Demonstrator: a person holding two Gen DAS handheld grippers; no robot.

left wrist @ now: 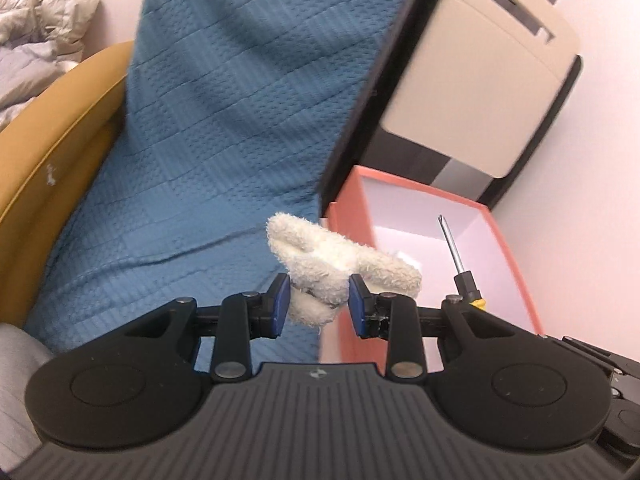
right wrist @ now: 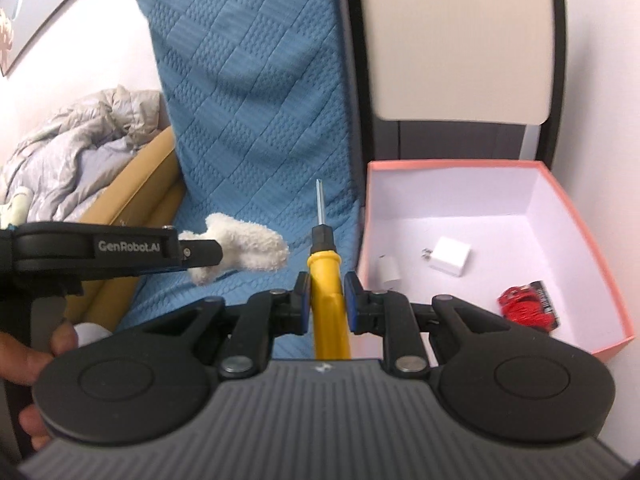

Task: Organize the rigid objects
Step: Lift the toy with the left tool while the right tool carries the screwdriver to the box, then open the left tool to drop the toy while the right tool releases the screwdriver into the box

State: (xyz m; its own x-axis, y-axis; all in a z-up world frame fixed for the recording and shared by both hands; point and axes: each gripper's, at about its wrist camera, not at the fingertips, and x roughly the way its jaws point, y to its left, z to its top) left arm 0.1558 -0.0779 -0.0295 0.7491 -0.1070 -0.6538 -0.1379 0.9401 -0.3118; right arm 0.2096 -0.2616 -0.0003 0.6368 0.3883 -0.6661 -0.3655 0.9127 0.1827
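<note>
Left gripper (left wrist: 318, 300): fingers clenched on a white fluffy cloth (left wrist: 340, 264), which sticks out ahead of the tips. Right gripper (right wrist: 326, 300): fingers clenched on a yellow screwdriver (right wrist: 326, 280), shaft pointing forward. Pink box (right wrist: 592, 240) right of the fingers: holds a white charger (right wrist: 450, 258), red item (right wrist: 528, 304).

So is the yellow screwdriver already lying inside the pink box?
No, the yellow screwdriver is clamped in the right tongs over the blue blanket, beside the pink box.

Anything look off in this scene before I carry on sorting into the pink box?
One oddity: the left gripper is clamped on a fluffy white cloth item, soft rather than rigid. The right gripper holds a yellow screwdriver. The pink box looks orderly.
</note>
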